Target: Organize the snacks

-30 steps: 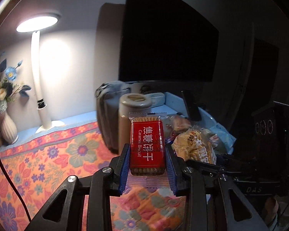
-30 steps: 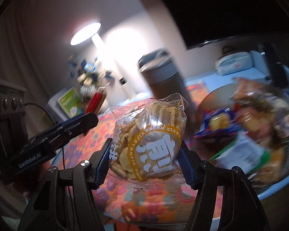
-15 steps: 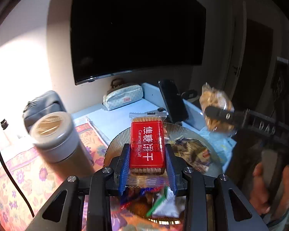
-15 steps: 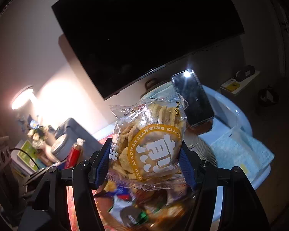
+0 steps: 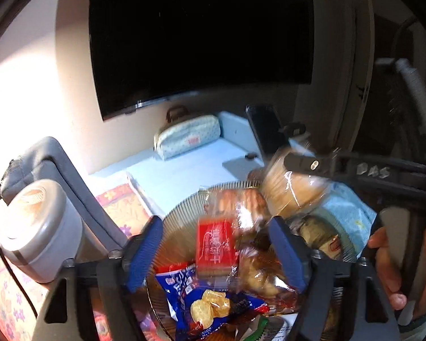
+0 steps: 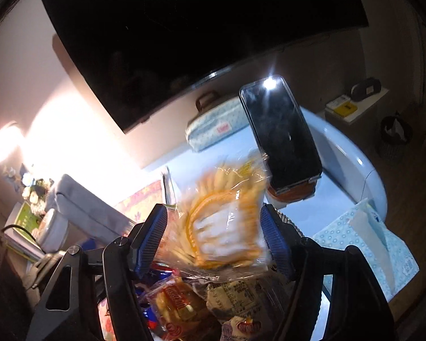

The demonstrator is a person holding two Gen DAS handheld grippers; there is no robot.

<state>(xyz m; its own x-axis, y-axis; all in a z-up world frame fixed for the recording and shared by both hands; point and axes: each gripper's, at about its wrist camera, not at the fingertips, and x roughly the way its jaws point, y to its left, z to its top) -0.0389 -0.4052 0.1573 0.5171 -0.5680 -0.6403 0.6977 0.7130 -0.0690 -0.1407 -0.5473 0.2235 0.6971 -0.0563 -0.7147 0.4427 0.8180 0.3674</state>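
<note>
Nearest the left wrist camera, the left gripper (image 5: 215,251) stands with its jaws opening, blue pads well apart. The red biscuit packet (image 5: 215,245) lies between them but touches neither pad; it looks blurred and free, dropping or just landed on the heap in the ribbed plate (image 5: 181,213) straight below and ahead of the fingers. Its long axis runs away from the camera, roughly in line with the gripper. A blue snack bag (image 5: 210,307) sits in the near part of the plate, under the gripper.

In the right wrist view, the right gripper (image 6: 214,241) is also opening. The clear bag of crackers (image 6: 224,227) is between its pads, tilted with its top leaning up and to the right; it seems to rest against the right pad while a gap shows at the left one, so the grip is judged to be letting go rather than holding. The pile of wrapped snacks (image 6: 184,304) lies directly beneath it.

So both packets are over the plate, and each release turns on the plate being straight below. The left gripper sits nearer the plate's near side; the right one appears at its far right edge.

Beyond the plate stand a grey flask (image 5: 39,227), a phone (image 6: 281,139) propped upright, a pencil case (image 5: 189,136) and a dark screen (image 5: 201,37).
</note>
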